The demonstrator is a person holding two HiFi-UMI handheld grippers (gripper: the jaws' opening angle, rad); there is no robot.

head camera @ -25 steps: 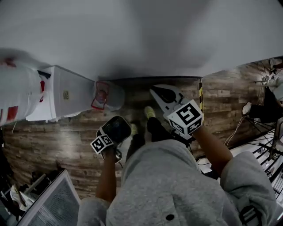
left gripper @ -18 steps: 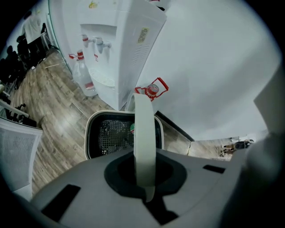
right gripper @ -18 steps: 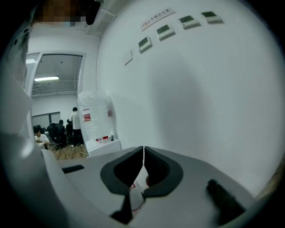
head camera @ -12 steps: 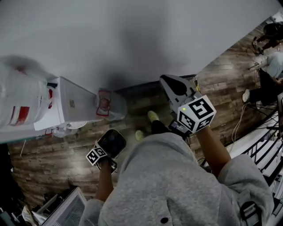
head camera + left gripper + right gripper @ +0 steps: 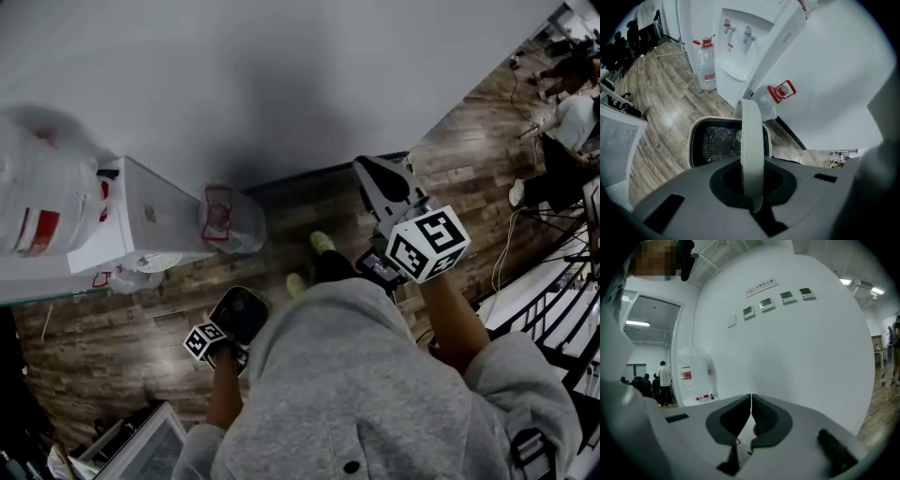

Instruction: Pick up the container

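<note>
A water dispenser (image 5: 141, 220) stands at the left against the white wall (image 5: 281, 75). The left claw (image 5: 752, 180) is clamped on the pale handle (image 5: 751, 131) of the container (image 5: 696, 140), a dark mesh-lined bin hanging just beyond the claw above the wooden floor (image 5: 661, 108). The right claw (image 5: 751, 420) is pressed together with nothing in it, facing the wall.

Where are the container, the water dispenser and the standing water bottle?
container (image 5: 710, 143), left gripper view, mesh inside.
water dispenser (image 5: 740, 51), left gripper view, front panel.
standing water bottle (image 5: 704, 63), left gripper view, body.
</note>
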